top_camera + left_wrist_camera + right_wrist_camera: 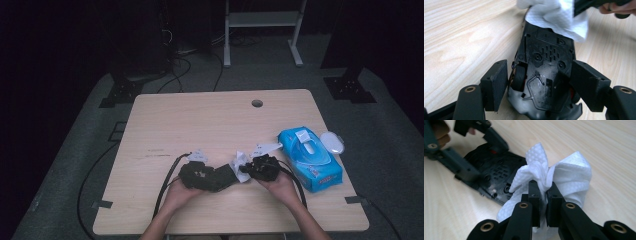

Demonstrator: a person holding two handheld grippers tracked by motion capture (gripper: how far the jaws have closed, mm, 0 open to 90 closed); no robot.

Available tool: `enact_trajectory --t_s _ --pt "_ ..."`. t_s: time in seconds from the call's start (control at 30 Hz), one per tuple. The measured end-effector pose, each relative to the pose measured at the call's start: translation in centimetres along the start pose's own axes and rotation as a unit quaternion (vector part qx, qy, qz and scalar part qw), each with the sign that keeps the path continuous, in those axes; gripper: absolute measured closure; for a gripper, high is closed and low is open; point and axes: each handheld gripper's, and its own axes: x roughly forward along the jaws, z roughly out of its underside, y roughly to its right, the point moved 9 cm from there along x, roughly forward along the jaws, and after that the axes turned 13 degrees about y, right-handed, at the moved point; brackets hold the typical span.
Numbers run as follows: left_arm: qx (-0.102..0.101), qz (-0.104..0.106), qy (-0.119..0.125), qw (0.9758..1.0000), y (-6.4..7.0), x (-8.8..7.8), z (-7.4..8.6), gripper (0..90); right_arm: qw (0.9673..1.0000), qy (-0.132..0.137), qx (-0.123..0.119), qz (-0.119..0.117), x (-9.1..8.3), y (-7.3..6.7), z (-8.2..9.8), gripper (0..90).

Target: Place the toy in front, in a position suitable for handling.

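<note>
A black toy car [546, 50] lies upside down on the wooden table [200, 120]. My left gripper [541, 70] straddles its rear end. The right pad [586, 82] rests against the car's side, while the left pad [499, 80] stands just off a wheel. A crumpled white wipe [571, 172] is pinched in my right gripper [544, 187], which is shut on it. The wipe [556, 17] lies on the car's far end. In the high view both grippers meet near the table's front, left gripper [216, 179] and right gripper [247, 170], with the wipe [240, 162] between them.
A blue pack of wipes [310, 157] lies at the right of the table, a white oval object [332, 142] beside it. A cable hole [257, 103] sits near the far edge. Cables trail off the front left.
</note>
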Motion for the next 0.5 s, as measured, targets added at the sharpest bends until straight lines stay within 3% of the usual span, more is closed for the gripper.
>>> enact_trajectory --t_s 0.13,0.23,0.4,0.5 --pt "-0.003 0.000 0.000 1.0000 0.0 -0.1 0.0 28.8 1.0000 -0.003 -0.004 -0.005 -0.6 -0.6 0.3 83.8" --pt "-0.007 0.001 0.003 1.0000 0.0 -0.1 -0.1 29.0 0.9997 -0.005 -0.001 -0.022 -1.2 -1.4 0.7 83.8" --pt "-0.017 -0.001 0.006 0.9998 0.1 -0.6 -0.2 26.5 0.9997 -0.006 0.001 -0.023 -1.4 -1.6 1.1 83.8" --pt "-0.037 -0.003 0.011 0.9992 0.1 -1.4 0.0 25.5 0.9998 -0.003 0.002 -0.022 -1.5 -1.7 1.1 83.9"
